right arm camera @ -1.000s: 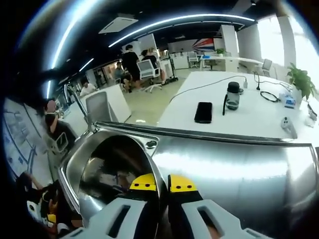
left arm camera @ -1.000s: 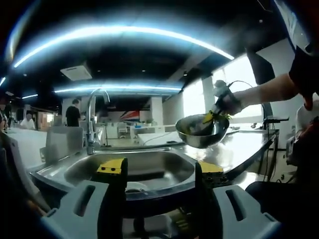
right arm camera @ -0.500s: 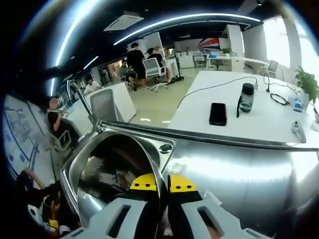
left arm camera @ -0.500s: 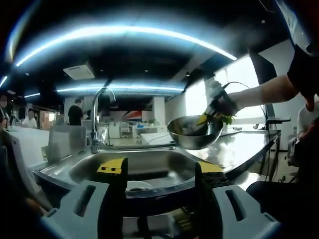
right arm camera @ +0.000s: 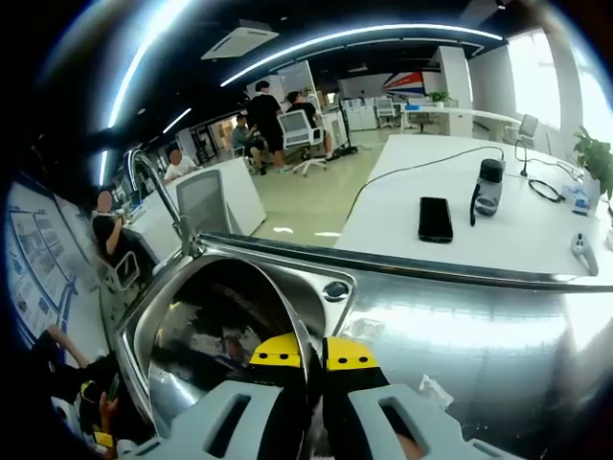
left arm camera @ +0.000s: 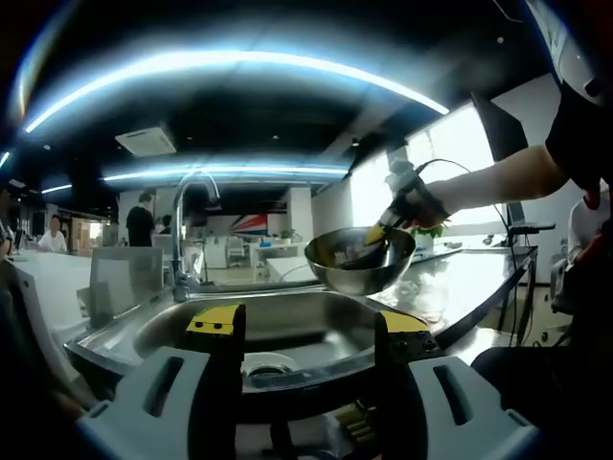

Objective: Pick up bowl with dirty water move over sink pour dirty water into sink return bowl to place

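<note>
My right claw (right arm camera: pixel 313 353) grips the bowl's (left arm camera: pixel 358 260) rim, holding it above the sink's (left arm camera: pixel 287 326) edge; my left claw (left arm camera: pixel 306 324) hangs open, empty.

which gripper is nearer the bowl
Right. The right gripper is shut on the bowl's rim, above the sink; the left gripper hangs open, apart from it.

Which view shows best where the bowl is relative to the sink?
The left gripper view: the whole bowl hangs above the sink's right edge, held by the right gripper. The right gripper view shows part of its inside, close up.
</note>
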Demonstrator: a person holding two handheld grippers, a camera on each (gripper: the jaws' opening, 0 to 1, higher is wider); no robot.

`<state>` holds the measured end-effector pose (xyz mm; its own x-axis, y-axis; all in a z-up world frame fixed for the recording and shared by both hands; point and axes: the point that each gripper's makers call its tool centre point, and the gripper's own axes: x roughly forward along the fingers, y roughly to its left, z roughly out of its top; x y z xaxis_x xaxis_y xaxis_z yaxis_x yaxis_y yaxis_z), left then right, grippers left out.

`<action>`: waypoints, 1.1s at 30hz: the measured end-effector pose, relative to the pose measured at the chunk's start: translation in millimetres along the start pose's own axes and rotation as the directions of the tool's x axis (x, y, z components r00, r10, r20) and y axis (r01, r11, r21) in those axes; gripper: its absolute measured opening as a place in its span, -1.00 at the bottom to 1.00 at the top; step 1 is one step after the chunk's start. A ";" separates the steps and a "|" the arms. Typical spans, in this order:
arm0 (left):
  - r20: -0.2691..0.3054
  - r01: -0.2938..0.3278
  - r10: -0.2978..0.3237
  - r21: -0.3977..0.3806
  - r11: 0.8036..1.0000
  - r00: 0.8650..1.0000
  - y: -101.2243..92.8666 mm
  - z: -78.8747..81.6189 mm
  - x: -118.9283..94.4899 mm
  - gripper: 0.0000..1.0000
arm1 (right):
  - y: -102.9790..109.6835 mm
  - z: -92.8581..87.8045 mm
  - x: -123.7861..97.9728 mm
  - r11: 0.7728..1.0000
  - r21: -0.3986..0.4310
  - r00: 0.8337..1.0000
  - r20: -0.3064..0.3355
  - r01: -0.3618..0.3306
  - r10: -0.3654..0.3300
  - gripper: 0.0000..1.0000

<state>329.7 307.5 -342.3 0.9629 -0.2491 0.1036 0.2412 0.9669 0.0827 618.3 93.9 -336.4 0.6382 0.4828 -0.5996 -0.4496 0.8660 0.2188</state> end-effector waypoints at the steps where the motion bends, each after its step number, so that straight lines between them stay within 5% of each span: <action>1: 0.002 0.005 -0.005 -0.002 1.000 1.000 -0.6 1.0 0.4 0.08 | 2.4 1.1 2.6 1.000 -0.007 1.000 0.004 -0.001 0.001 -1.00; 14: -0.008 0.025 -0.025 -0.002 1.000 1.000 -4.0 0.1 1.1 0.08 | 18.0 10.9 24.8 0.999 -0.048 0.999 0.035 -0.003 0.005 -1.00; 33: -0.011 0.035 -0.035 0.002 0.999 0.999 -1.9 -0.3 3.7 0.08 | 31.8 18.6 29.3 0.970 -0.228 0.990 0.127 0.088 -0.060 -1.00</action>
<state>332.8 304.7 -342.4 0.9551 -0.2821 0.0900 0.2745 0.9575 0.0886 634.3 138.0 -332.7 0.7382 0.4430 -0.5088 -0.5224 0.8525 -0.0157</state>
